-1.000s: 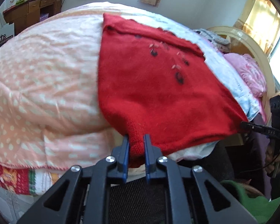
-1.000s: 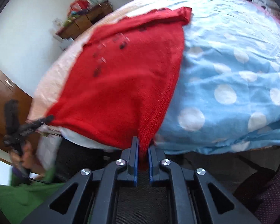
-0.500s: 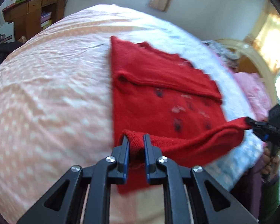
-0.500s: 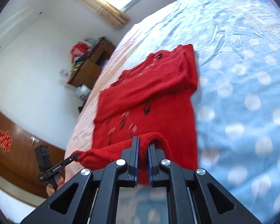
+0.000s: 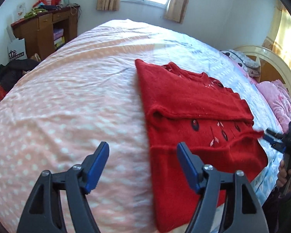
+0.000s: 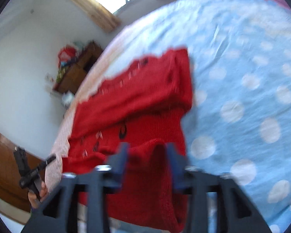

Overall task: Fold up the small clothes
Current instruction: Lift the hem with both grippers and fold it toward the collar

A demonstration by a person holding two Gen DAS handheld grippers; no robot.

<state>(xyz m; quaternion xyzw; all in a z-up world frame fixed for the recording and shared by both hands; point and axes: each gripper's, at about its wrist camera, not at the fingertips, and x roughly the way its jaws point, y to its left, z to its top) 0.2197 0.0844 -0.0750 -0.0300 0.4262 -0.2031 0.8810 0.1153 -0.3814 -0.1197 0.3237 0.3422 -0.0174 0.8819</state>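
Red sweater (image 5: pixel 194 116): fuzzy knit wool; bedspread (image 5: pixel 77 106): soft matt cloth.

We see the left gripper (image 5: pixel 142 154) with its jaws opening and nothing between them, above the pink dotted bedspread (image 5: pixel 71 104). The red sweater (image 5: pixel 194 116) lies flat on the bed, its left edge just under the right-hand fingertip. At the right edge, the right gripper (image 5: pixel 269 138) touches the sweater's corner.

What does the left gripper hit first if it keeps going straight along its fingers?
Most likely the pink dotted bedspread, just beside the red sweater. The left gripper is opening with nothing between its fingers; the sweater's edge sits by the right finger, so depth is uncertain.
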